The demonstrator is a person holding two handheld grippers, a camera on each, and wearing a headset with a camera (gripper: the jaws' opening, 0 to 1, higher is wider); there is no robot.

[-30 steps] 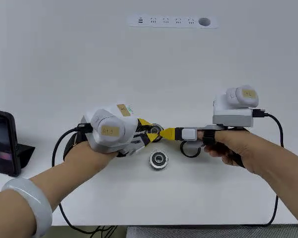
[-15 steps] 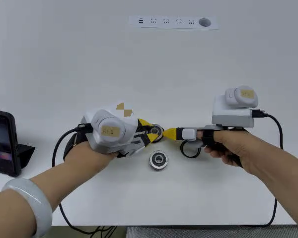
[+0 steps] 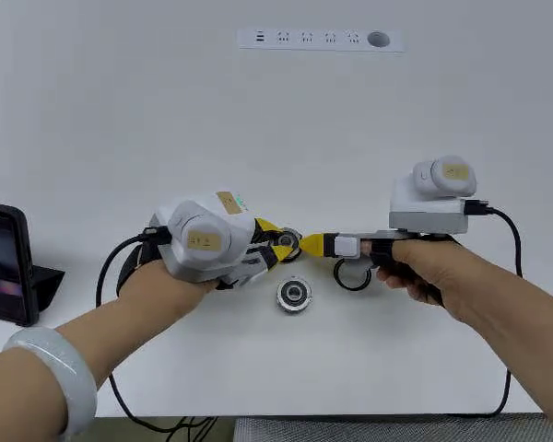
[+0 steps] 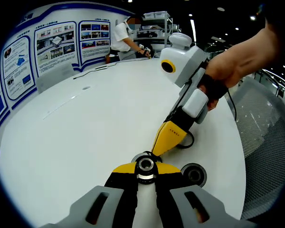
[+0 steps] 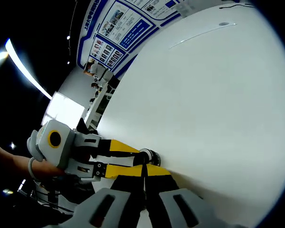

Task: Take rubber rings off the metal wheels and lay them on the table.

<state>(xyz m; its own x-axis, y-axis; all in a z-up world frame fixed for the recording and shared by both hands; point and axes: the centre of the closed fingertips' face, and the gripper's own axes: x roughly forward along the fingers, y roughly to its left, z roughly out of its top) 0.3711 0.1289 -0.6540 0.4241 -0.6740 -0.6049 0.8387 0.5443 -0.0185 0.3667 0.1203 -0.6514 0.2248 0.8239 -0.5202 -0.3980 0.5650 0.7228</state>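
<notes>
Still clamping the metal wheel [image 3: 288, 244] at mid-frame with the left hand-held gripper [image 3: 275, 245], hardly shifting since before, and touching its rim with the closed right hand-held gripper [image 3: 308, 246].

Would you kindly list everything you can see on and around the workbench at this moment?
metal wheels: two, silver; one lying free, one gripped just behind it
rubber ring: one, black; lying right of the free wheel
power strip: one, white; far side
tablet: one, dark; left edge, propped up
cables: black; trailing toward the near edge
table: one, white
left hand-held gripper: white, yellow tips; shut on the gripped wheel
right hand-held gripper: same colours; jaws together, tips at that wheel
</notes>
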